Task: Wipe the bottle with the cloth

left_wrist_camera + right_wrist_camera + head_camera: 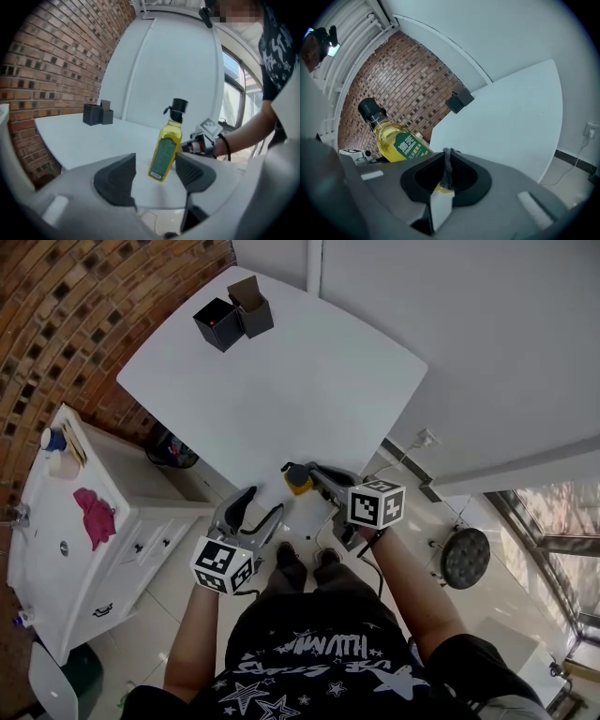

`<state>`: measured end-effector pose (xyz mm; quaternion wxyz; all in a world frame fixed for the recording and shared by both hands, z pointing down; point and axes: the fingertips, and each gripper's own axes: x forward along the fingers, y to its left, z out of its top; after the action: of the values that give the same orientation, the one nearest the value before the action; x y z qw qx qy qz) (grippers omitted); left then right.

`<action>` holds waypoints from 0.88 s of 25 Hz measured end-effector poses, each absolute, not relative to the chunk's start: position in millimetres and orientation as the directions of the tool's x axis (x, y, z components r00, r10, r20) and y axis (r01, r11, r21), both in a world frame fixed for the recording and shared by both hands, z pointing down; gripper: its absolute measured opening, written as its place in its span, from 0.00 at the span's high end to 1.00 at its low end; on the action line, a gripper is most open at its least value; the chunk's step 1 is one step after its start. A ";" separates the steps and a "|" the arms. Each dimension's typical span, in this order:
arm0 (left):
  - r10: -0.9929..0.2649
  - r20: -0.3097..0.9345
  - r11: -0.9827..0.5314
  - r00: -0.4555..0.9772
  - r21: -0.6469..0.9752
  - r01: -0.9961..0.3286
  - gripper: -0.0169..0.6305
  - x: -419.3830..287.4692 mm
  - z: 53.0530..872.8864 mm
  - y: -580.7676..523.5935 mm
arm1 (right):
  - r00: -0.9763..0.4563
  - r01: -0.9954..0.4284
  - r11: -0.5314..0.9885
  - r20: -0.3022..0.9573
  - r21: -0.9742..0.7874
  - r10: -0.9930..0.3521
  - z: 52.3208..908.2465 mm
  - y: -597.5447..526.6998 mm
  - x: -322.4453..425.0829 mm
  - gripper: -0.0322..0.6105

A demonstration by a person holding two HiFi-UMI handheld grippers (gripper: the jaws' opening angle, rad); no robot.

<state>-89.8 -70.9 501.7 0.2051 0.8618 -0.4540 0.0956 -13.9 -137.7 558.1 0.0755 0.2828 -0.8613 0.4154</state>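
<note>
— What does the head view give you?

— I see the bottle standing on the white table, close to its near edge (yellow body, dark cap). My right gripper has its tip right beside it. Whether they touch I can't tell from up here. The left gripper hangs just off that edge. Two black boxes sit at the far corner. A pink cloth lies on the white cabinet off to the left, well apart from the bottle.

— And the left gripper view?

— Its jaws stand spread, with nothing gripped. The bottle shows in the gap between the pads, but it is beyond them, upright on the table and untouched. The right gripper is just past it.

— The right gripper view?

— Those jaws are pressed together. A thin dark line runs along the seam, and I can't tell whether it is fabric or just the pad edges. The bottle is just beyond the jaws, to the left, with its green label facing me.
</note>
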 end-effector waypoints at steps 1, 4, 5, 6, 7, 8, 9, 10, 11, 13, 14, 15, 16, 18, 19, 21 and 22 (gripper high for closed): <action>-0.748 0.351 -0.497 0.564 0.268 -0.825 0.56 -91.6 501.2 -70.4 | -0.827 -0.552 0.495 0.366 -0.671 -0.426 558.5 -138.1 -13.7 0.89; -0.771 0.346 -0.469 0.535 0.259 -0.844 0.56 -99.7 497.4 -71.1 | -0.814 -0.572 0.502 0.376 -0.648 -0.442 557.4 -140.4 -11.1 0.89; -0.788 0.336 -0.455 0.516 0.248 -0.855 0.57 -103.7 493.4 -72.5 | -0.805 -0.586 0.507 0.380 -0.633 -0.455 555.2 -141.6 -8.7 0.89; -0.808 0.320 -0.439 0.494 0.232 -0.868 0.60 -108.2 487.5 -74.0 | -0.793 -0.602 0.514 0.382 -0.611 -0.474 551.3 -143.1 -5.5 0.89; -0.831 0.299 -0.422 0.470 0.214 -0.881 0.65 -113.0 480.0 -75.6 | -0.780 -0.620 0.525 0.380 -0.583 -0.498 545.2 -144.9 -1.7 0.89; -0.853 0.274 -0.403 0.444 0.194 -0.894 0.70 -118.0 471.2 -77.2 | -0.765 -0.638 0.540 0.373 -0.549 -0.525 536.6 -147.0 2.3 0.89; -0.875 0.248 -0.382 0.416 0.174 -0.908 0.76 -123.0 461.3 -78.8 | -0.751 -0.655 0.558 0.361 -0.510 -0.553 525.8 -149.1 6.3 0.89; -0.896 0.221 -0.357 0.385 0.157 -0.921 0.81 -127.9 450.4 -80.5 | -0.738 -0.670 0.576 0.344 -0.467 -0.580 513.2 -151.2 10.0 0.89; -0.915 0.194 -0.331 0.354 0.142 -0.933 0.86 -132.5 439.3 -82.1 | -0.727 -0.683 0.594 0.323 -0.424 -0.605 499.1 -152.8 13.3 0.89; -0.939 0.144 -0.296 0.311 0.121 -0.948 0.95 -138.2 422.1 -83.8 | -0.712 -0.701 0.625 0.272 -0.343 -0.648 468.8 -154.0 18.2 0.89; -0.945 0.122 -0.290 0.303 0.112 -0.950 0.96 -138.8 416.2 -84.1 | -0.707 -0.706 0.639 0.242 -0.306 -0.665 453.2 -153.2 19.8 0.89; -0.949 0.104 -0.287 0.297 0.103 -0.953 0.97 -138.0 410.4 -84.1 | -0.703 -0.709 0.650 0.211 -0.272 -0.679 437.8 -151.3 21.0 0.89; -0.952 0.092 -0.283 0.291 0.094 -0.955 0.97 -136.3 404.2 -84.0 | -0.701 -0.712 0.660 0.180 -0.240 -0.690 423.0 -148.4 21.6 0.89; -0.957 0.082 -0.274 0.280 0.076 -0.959 0.97 -131.5 392.3 -83.2 | -0.699 -0.714 0.674 0.122 -0.193 -0.705 397.1 -140.0 21.6 0.89; -0.957 0.081 -0.272 0.278 0.069 -0.960 0.97 -128.6 388.7 -82.3 | -0.698 -0.714 0.677 0.096 -0.178 -0.710 386.5 -135.0 21.4 0.89; -0.957 0.077 -0.275 0.279 0.061 -0.960 0.97 -121.6 386.1 -79.6 | -0.699 -0.712 0.684 0.059 -0.159 -0.713 371.7 -124.3 21.0 0.89; -0.957 0.077 -0.276 0.280 0.061 -0.959 0.97 -117.9 385.4 -78.2 | -0.701 -0.710 0.688 0.050 -0.152 -0.712 367.7 -119.4 20.5 0.89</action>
<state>-117.9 -78.2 385.4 0.0473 0.7986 -0.5999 0.0124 20.5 -119.4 367.7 -0.0067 0.3868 -0.9186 0.0800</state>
